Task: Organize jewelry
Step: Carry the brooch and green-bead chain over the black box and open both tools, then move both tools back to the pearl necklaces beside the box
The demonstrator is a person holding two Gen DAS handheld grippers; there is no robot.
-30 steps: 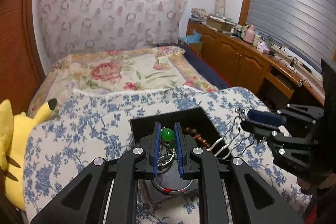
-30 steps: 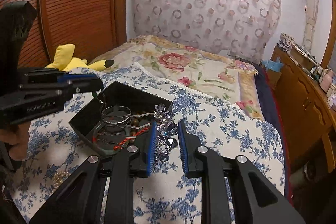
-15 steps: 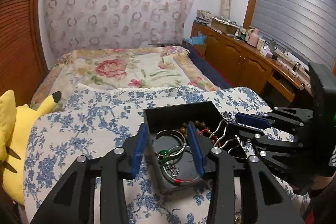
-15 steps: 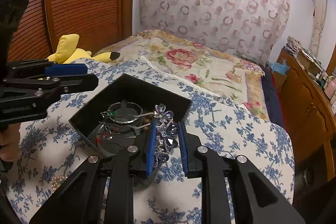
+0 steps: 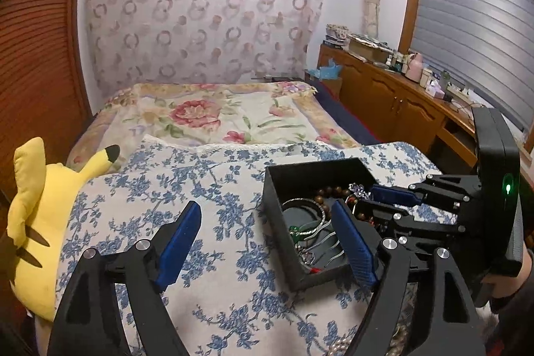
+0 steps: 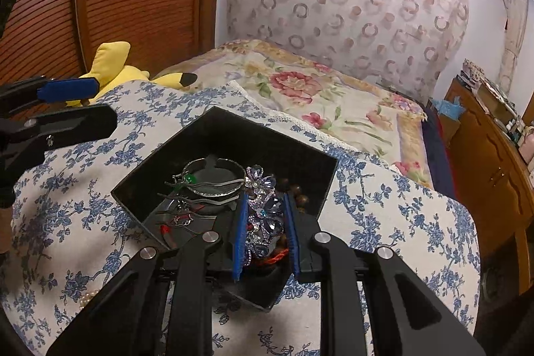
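A black open jewelry box [image 5: 277, 199] [image 6: 290, 155] sits on the blue-flowered cloth. Inside lie silver bangles [image 6: 213, 186], a green-stone pendant [image 6: 189, 178] [image 5: 295, 231] and brown beads [image 6: 298, 194]. My right gripper [image 6: 265, 232] is shut on a purple crystal flower hairpin [image 6: 263, 206] and holds it inside the box; it also shows in the left wrist view [image 5: 383, 199]. My left gripper [image 5: 263, 239] is open wide and empty, to the left of the box, its right finger over the box's front edge.
A yellow plush toy [image 5: 36, 206] [image 6: 113, 65] lies at the cloth's left edge. Pearl beads [image 6: 87, 299] [image 5: 337, 347] lie on the cloth near me. A flowered bedspread [image 5: 213, 119] lies behind, a wooden cabinet [image 5: 400, 102] at right.
My left gripper let go of the green pendant into the box, opened wide and drew back to the left. My right gripper carried the hairpin from the cloth into the box.
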